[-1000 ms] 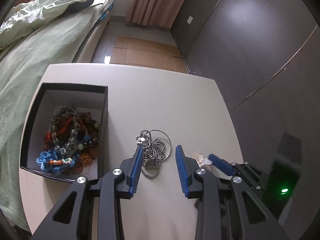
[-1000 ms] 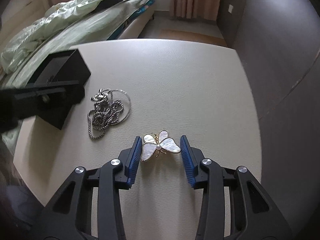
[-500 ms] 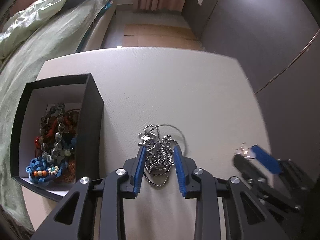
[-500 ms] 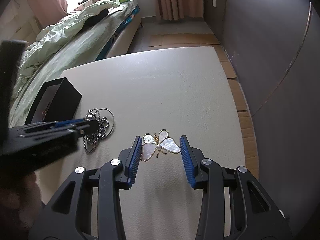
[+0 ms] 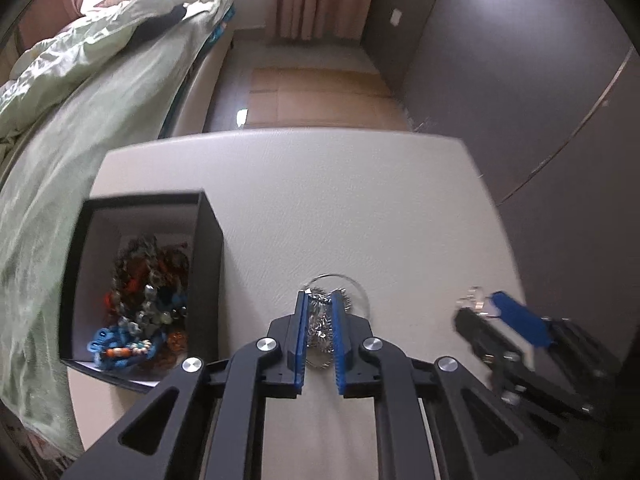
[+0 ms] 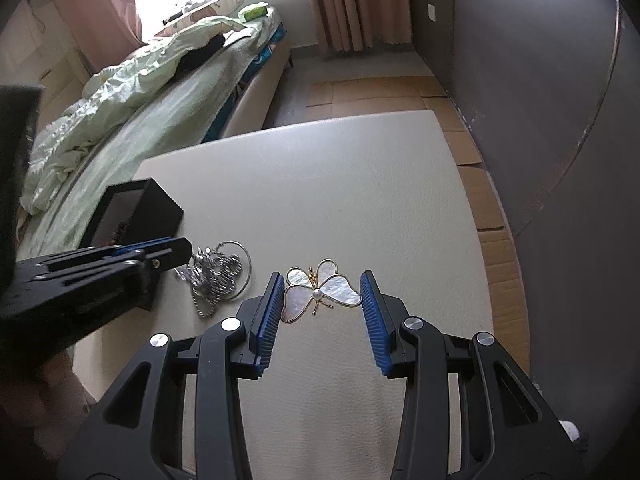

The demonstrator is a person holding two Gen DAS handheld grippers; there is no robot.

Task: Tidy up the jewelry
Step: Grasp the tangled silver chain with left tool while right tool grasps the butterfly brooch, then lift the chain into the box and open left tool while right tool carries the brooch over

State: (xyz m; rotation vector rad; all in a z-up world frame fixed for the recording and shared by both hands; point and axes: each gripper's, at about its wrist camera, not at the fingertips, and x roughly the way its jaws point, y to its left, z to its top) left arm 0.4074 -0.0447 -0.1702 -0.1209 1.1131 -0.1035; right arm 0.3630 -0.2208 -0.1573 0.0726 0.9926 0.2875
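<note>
A silver chain necklace [image 5: 318, 332] with a thin ring lies bunched on the cream table [image 5: 320, 200]. My left gripper [image 5: 319, 300] points down over it, its jaws closing with the chain squeezed between the blue pads. The same chain [image 6: 216, 276] shows in the right wrist view at the left gripper's tip [image 6: 180, 252]. My right gripper [image 6: 321, 276] is shut on a mother-of-pearl butterfly brooch [image 6: 320, 292], held by its wings above the table. The brooch [image 5: 474, 294] and the right gripper [image 5: 480, 307] also show at the right of the left wrist view.
A black open box [image 5: 208, 240] holding several bead bracelets [image 5: 144, 304] stands left of the chain, near the table's left edge. A bed with a green duvet [image 6: 140, 92] runs along the left. A dark wall [image 6: 520, 80] is on the right, with cardboard [image 6: 492, 240] on the floor.
The left jaws moved over the chain and narrowed onto it. The right gripper rose and rolled a little, with the brooch staying fixed between its pads.
</note>
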